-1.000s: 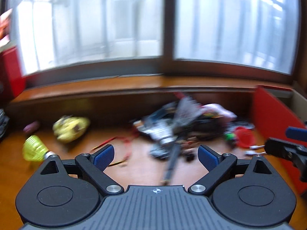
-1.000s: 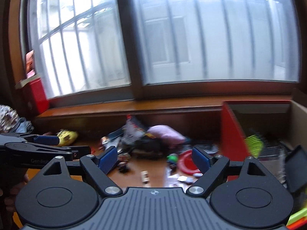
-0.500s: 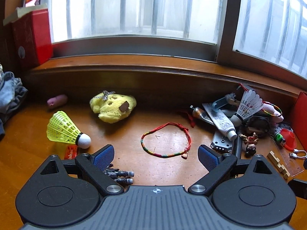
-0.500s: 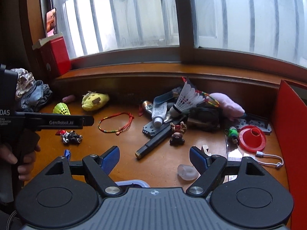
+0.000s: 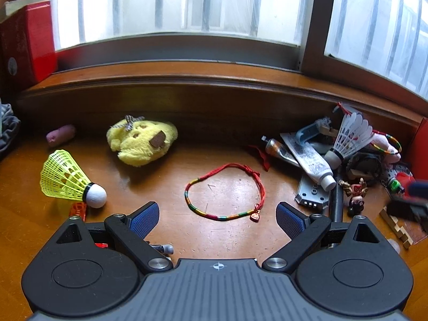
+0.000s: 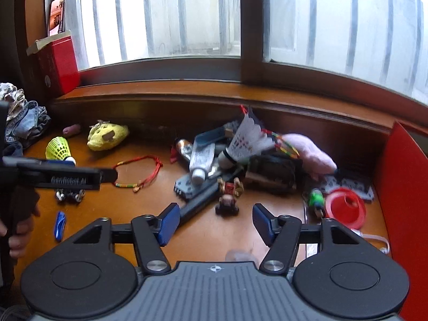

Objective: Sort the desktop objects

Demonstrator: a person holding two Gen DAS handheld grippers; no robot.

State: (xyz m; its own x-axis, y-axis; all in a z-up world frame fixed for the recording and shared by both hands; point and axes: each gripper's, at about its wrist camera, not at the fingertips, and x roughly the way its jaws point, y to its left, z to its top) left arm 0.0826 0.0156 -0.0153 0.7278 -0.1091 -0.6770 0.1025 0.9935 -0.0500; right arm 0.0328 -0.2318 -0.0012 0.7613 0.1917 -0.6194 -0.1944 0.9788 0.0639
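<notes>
The left gripper (image 5: 217,218) hung low over the wooden desk (image 5: 160,230) with its jaws spread wide and nothing between them; the blue pads (image 5: 144,220) framed a braided bracelet (image 5: 224,191) that lay flat on the wood just ahead. To its left a yellow shuttlecock (image 5: 68,180) lay on its side, cork end toward the gripper, and behind that sat a yellow plush (image 5: 143,141) close to the dark wall under the sill, with a small pink piece (image 5: 61,135) farther left. On the right the clutter was heaped together: a white shuttlecock (image 5: 347,137) leaned on a white tube (image 5: 311,160), which lay over a grey plate (image 5: 311,195), and a small figurine (image 5: 355,196) stood just beside them. The right gripper (image 6: 213,224) was likewise wide open and empty, held above the desk near the figurine (image 6: 229,194) and a dark pen (image 6: 199,204) that ran under the pile. From that view a red cup (image 6: 346,207) lay near a red box wall (image 6: 401,187) at the right, a pink plush (image 6: 310,153) rested behind the heap, and a blue clip (image 6: 59,224) lay apart near the front left, where a hand (image 6: 18,230) gripped the left tool's handle.
</notes>
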